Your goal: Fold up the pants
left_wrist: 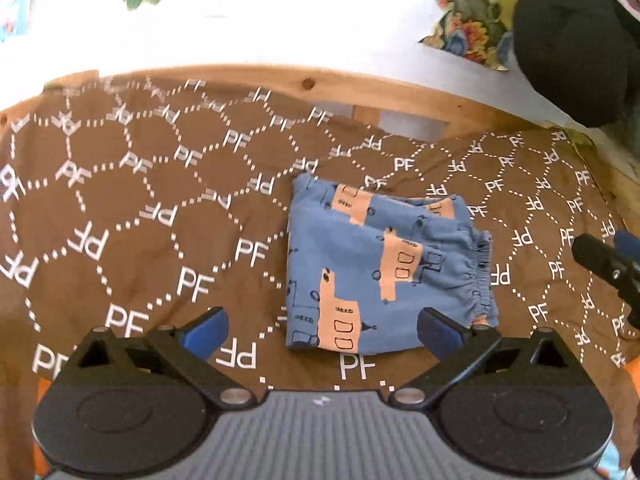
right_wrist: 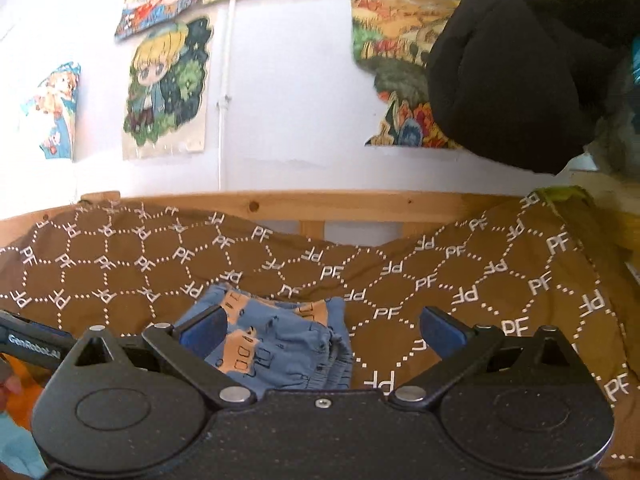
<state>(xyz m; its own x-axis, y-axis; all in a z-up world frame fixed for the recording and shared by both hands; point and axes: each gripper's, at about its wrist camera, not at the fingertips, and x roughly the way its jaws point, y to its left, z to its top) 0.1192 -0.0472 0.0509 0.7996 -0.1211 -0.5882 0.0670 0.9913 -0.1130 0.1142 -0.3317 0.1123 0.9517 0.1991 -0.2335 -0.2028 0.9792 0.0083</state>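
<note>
The small blue pants with orange building prints lie folded into a compact square on the brown cover, elastic waistband to the right. My left gripper is open and empty, just in front of the pants' near edge. My right gripper is open and empty, held above the pants, which show between its fingers. The right gripper's tip shows at the right edge of the left wrist view. The left gripper's body shows at the left edge of the right wrist view.
A brown cover printed with white "PF" hexagons spreads over the surface. A wooden rail runs along the back. Behind it is a white wall with cartoon posters. A black plush shape hangs at the upper right.
</note>
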